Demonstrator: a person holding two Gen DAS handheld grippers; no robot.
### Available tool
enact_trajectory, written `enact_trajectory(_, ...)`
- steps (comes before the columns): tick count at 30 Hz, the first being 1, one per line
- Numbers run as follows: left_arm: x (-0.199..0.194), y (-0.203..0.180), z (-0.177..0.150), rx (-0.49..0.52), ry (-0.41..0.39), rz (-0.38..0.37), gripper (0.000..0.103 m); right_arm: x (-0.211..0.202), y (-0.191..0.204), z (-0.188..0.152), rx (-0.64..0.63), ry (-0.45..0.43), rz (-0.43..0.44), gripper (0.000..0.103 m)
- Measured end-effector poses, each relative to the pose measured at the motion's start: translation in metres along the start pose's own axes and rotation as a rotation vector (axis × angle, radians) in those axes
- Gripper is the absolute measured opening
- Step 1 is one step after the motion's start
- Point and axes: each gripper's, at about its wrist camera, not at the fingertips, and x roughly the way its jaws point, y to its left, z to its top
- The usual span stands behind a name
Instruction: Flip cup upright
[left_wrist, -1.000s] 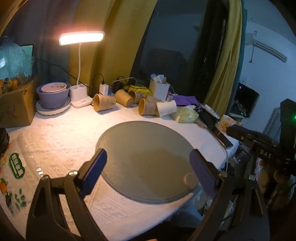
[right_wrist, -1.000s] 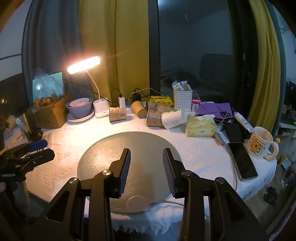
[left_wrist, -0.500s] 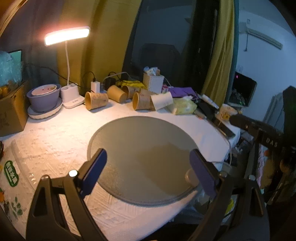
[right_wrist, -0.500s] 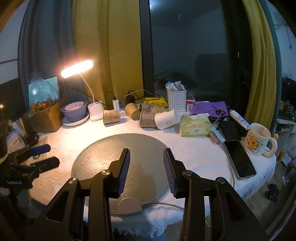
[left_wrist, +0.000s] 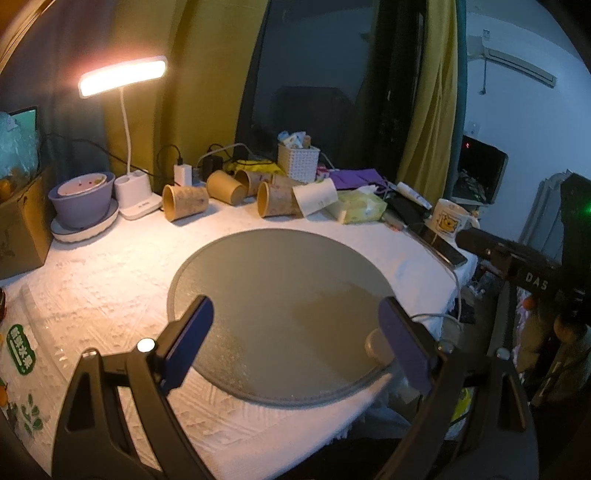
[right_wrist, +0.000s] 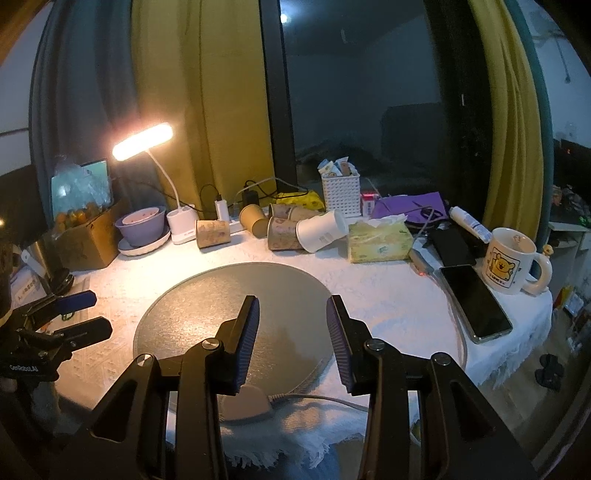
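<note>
Both empty: left gripper (left_wrist: 295, 332) gapes wide, right gripper (right_wrist: 293, 332) spread narrower. Risk ahead: the tipped paper cups (right_wrist: 295, 230) lie touching, so a reach could roll neighbours.

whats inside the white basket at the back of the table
Small packets stick out of the top of the white basket, some with printed labels. Its woven walls hide whatever lies lower inside.

Only the viewpoints have shifted. The left gripper (left_wrist: 293, 332) has swung (slightly) so the lamp (left_wrist: 122, 75) and paper cups (left_wrist: 273, 199) sit further right in its view. The right gripper (right_wrist: 291, 332) has drawn a little nearer the round mat (right_wrist: 236, 295).
</note>
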Motion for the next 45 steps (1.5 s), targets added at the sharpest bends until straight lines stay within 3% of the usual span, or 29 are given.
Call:
enact_trajectory(9,-0.007,0.000,0.002,-0.028,-0.043,0.000,0.092,-0.010,0.003,0.005,-0.027,-0.016,-0.005,0.040)
enact_trajectory(45,-0.010,-0.004,0.002,-0.021,-0.077,-0.004,0.092,-0.010,0.014,0.002,-0.040,-0.007,0.017,0.044)
